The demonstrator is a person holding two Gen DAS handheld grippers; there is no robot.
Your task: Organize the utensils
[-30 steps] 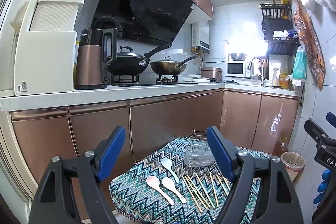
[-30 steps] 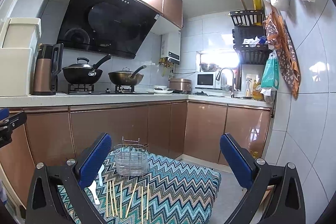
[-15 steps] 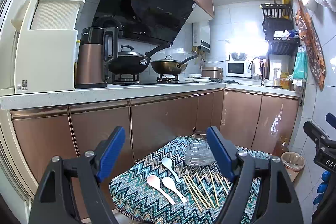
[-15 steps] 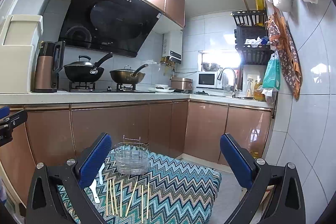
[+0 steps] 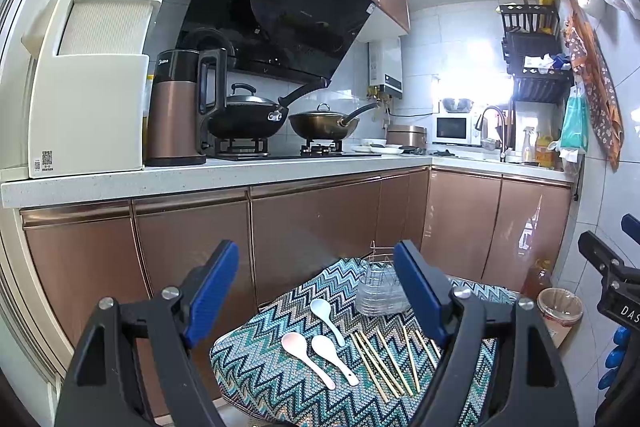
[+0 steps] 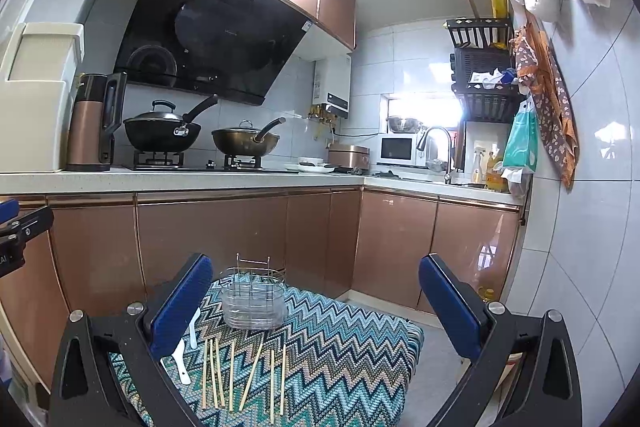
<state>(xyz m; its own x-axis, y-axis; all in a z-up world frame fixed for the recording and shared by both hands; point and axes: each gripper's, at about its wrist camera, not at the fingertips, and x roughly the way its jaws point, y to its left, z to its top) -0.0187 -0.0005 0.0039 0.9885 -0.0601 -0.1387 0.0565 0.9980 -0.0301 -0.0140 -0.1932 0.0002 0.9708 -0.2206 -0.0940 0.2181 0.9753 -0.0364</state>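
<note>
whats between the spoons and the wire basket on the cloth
Nothing: only bare zigzag cloth lies between the spoons and the wire basket, seen in the left wrist view.

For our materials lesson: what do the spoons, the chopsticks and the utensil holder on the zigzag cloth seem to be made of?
Three white glossy spoons: probably ceramic or melamine, smooth sheen. Thin pale-tan chopsticks: likely bamboo or wood, matte. Wire utensil holder: shiny metal rods around a clear, probably plastic tub.

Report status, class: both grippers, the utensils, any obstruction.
Left gripper open, empty. Right gripper open, empty. Spoons and chopsticks flat on cloth; holder upright behind them, looks empty. Nothing in the way.
</note>
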